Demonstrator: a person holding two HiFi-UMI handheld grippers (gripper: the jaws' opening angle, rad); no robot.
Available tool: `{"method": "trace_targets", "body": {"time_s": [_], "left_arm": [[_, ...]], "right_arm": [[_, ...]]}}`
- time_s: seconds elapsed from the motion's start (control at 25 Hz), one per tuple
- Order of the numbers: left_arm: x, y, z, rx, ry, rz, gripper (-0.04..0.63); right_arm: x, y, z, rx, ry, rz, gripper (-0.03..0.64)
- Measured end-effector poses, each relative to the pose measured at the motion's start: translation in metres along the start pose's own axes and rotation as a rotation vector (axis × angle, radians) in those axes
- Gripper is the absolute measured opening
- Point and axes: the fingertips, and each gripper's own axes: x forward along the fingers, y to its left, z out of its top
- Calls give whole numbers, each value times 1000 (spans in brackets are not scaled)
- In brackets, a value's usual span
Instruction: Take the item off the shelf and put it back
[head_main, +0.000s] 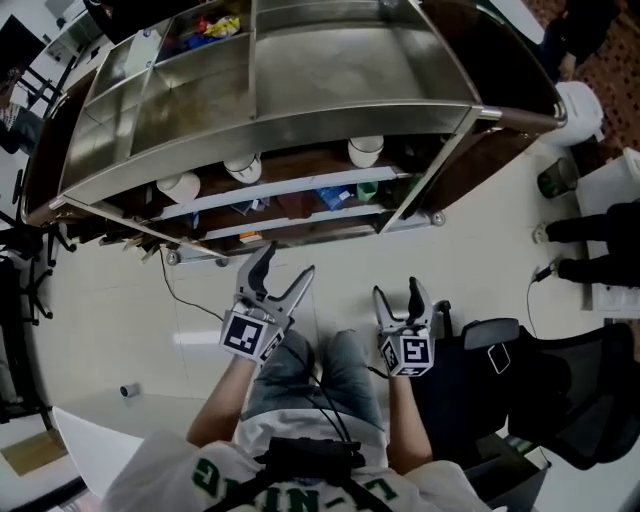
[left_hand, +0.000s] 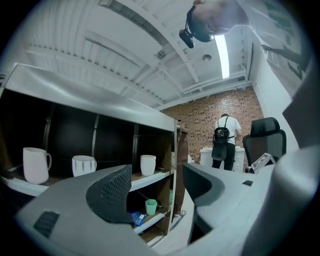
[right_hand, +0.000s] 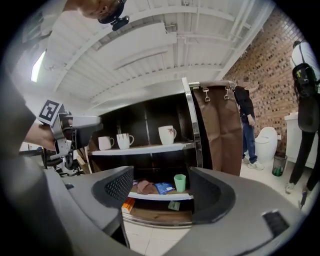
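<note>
Head view: left tool (head_main: 285, 265) and right tool (head_main: 397, 293) hang short of the shelf (head_main: 300, 120). Risk, as I judge it: a wide, hasty reach clips one of the mugs (head_main: 365, 150) off its board.

Left gripper view: jaws wide apart, nothing held; mugs on the upper board, well ahead.

Right gripper view: jaws released, empty; green cup (right_hand: 180, 182) on the lower board, untouched.

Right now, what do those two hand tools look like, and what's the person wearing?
The left gripper and right gripper are grey, with black dimpled pads and a cube of black-and-white square markers each. Black cables run along the jeans. The shirt is white with green lettering.
</note>
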Motion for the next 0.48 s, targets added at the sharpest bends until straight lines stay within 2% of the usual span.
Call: {"method": "trace_targets", "body": {"time_s": [0.08,0.28,0.48], "left_arm": [[13,11,-26,7,-7,5,299],[42,46,-96,87,-43,42,299],[59,73,-162,86,-74,98,299]], "right_arm": [[31,-14,-33,-16,4,-2,364],[111,-50,-102,-38,-44,-13,364],[177,-66,-148,-55,-75,-6,364]]}}
